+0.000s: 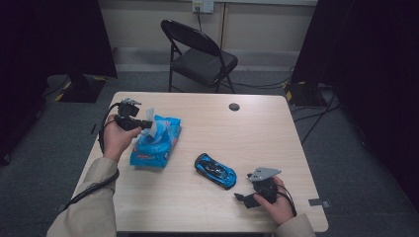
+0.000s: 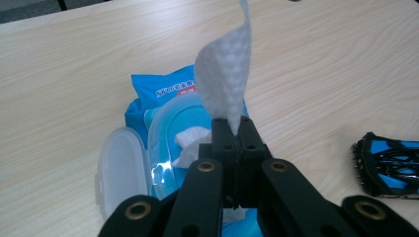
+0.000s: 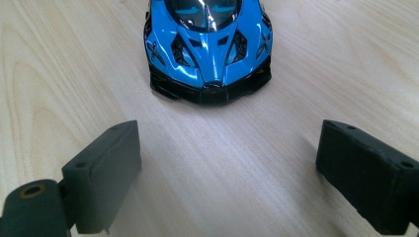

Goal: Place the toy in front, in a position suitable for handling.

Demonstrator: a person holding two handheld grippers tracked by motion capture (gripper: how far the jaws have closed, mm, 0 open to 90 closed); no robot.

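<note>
A white wipe [image 2: 223, 84] sticks up from the blue wipe pack [image 1: 155, 140]. The pack lies flat on the table, its clear lid [image 2: 121, 170] flipped open.

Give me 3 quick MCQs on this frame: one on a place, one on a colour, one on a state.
1. Where does the toy car sit?
A. On the chair
B. On the table, ahead of the right tongs
C. On top of the wipes pack

2. What colour is the wipes pack?
A. Blue
B. Red
C. Green

3. How do the left tongs stand?
A. Wide open over the car
B. Shut on nothing
C. Shut on a white wipe

Answers:
1 B: the right gripper view shows the car on the table just beyond the open right tongs.
2 A: the wrapper is blue in the high view.
3 C: the jaws meet on the wipe, which rises from the pack's open lid.
</note>
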